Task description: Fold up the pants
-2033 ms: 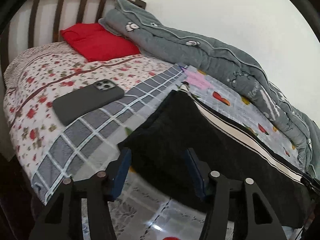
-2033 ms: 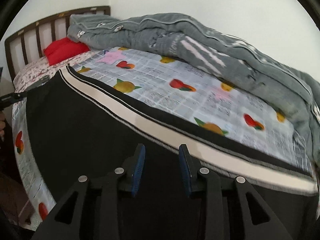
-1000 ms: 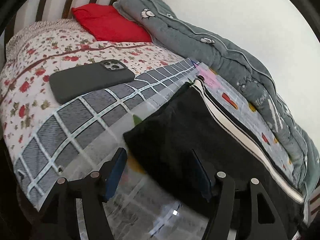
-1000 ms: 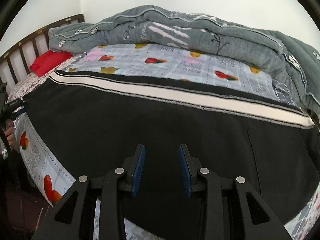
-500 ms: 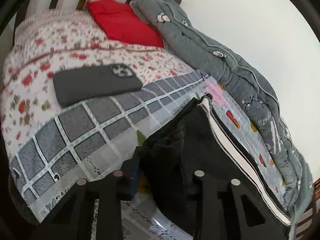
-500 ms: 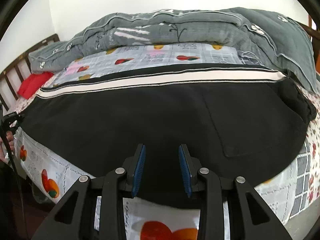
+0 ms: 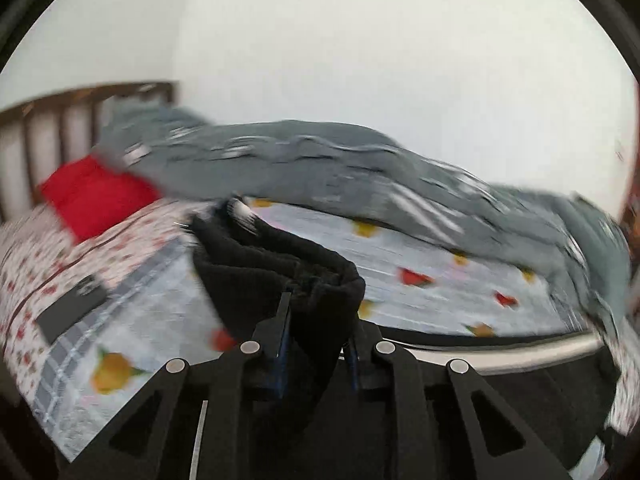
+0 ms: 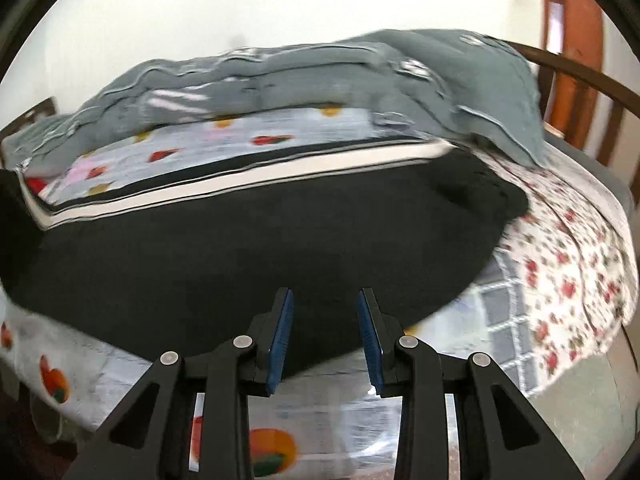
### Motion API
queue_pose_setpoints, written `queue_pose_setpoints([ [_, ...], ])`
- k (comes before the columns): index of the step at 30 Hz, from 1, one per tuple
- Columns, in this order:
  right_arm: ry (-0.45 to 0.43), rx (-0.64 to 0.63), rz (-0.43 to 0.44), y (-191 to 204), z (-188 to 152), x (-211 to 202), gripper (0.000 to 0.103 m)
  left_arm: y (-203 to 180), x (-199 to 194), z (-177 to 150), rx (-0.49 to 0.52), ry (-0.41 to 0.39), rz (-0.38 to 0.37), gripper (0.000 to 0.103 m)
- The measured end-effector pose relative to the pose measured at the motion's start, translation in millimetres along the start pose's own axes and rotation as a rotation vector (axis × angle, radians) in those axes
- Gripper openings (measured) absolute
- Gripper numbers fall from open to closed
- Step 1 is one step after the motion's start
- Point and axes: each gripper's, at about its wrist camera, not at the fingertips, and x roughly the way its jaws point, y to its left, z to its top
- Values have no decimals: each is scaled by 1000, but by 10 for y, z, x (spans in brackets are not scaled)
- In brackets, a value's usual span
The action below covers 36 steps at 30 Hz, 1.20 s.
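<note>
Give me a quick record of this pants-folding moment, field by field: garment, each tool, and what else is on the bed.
garment: black pants with a white side stripe, spread on the bed
left tool: shut on a bunched end of the pants, raised off the sheet; its jaws have just been closing
right tool: open, nothing between the pads, over the pants' near edge
bedding: grey quilt, red pillow
other: phone on the bedsheet

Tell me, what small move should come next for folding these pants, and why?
Probably carry the left tool across toward the waist end. It has just closed on a bunched leg end of the black pants, while the right tool hangs open over the flat part.
</note>
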Motion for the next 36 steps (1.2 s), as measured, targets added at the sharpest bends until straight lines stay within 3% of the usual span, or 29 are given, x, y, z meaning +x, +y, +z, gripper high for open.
queue_pose_setpoints([
  [6,0,71,-19,-331,-82,11,33,-1329,75,-507,224,31,-100,20],
  [12,11,75,-29,-466,-190,25,33,-2186,236,-1397,321,214,-274,20],
  [15,10,61,-22,-455,-214,0,33,-2337,205,-1634,414,226,-228,25],
  [17,-2,48,-5,-422,-212,-51,33,-2294,116,-1640,452,238,-271,31],
  [19,-14,41,29,-362,-196,-100,33,-2120,-40,-1548,421,223,-323,39],
  [21,-21,31,68,-276,-158,-128,34,-1925,-209,-1470,388,160,-321,72],
  [22,-25,27,82,-226,-140,-138,34,-1773,-317,-1424,364,110,-307,77],
  [23,-32,23,98,-169,-113,-145,35,-1593,-418,-1379,335,61,-298,78],
  [25,-45,20,162,-25,-45,-143,41,-1334,-491,-1358,302,42,-270,78],
  [29,-39,22,297,283,76,-79,41,-776,-453,-1342,234,66,-108,78],
  [32,-42,-4,395,627,154,-18,41,-362,-443,-1399,140,106,-63,78],
  [36,-48,-96,431,1088,188,94,41,15,-455,-1495,58,124,-34,78],
])
